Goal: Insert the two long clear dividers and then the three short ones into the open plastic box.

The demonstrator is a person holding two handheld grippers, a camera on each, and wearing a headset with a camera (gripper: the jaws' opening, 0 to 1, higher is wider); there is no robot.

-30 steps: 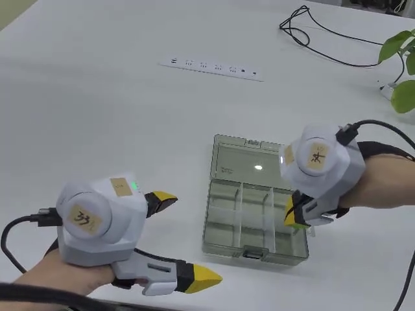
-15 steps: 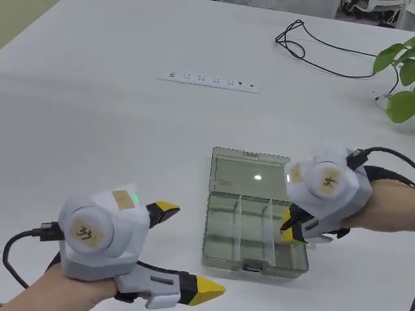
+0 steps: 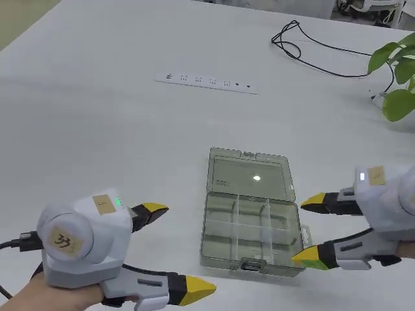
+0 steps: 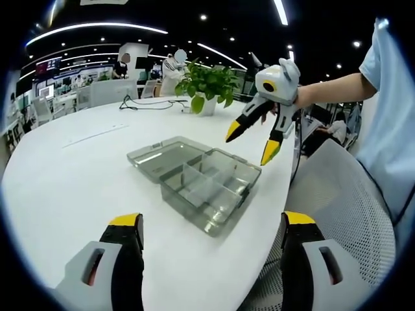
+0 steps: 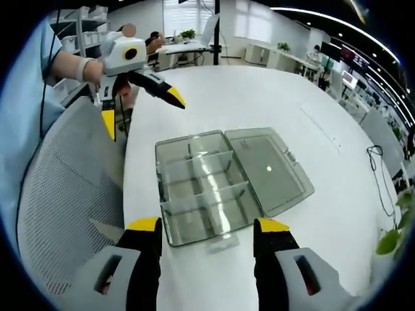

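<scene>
The grey-clear plastic box (image 3: 215, 241) lies open on the white table, its lid (image 3: 249, 173) flat behind it. Clear dividers (image 3: 237, 216) stand inside and split it into several compartments. My left gripper (image 3: 175, 249) hovers open and holding nothing, to the left of the box. My right gripper (image 3: 308, 230) is open just off the box's right side, nothing between its fingers. In the left gripper view the box (image 4: 194, 178) is ahead of my open left gripper (image 4: 212, 223), with the right gripper (image 4: 250, 145) beyond. The right gripper view has the box (image 5: 201, 188) ahead of the right gripper (image 5: 208, 227). A small clear piece (image 5: 220, 245) lies beside the box wall.
A white power strip (image 3: 207, 81) lies farther back on the table. A black cable (image 3: 305, 45) loops at the far right, near a green plant (image 3: 395, 78). A mesh chair (image 5: 65, 194) stands at the table's near edge.
My right gripper has drawn back from over the box's right side to the right and now stands open. The left gripper has shifted slightly toward me and stays open.
</scene>
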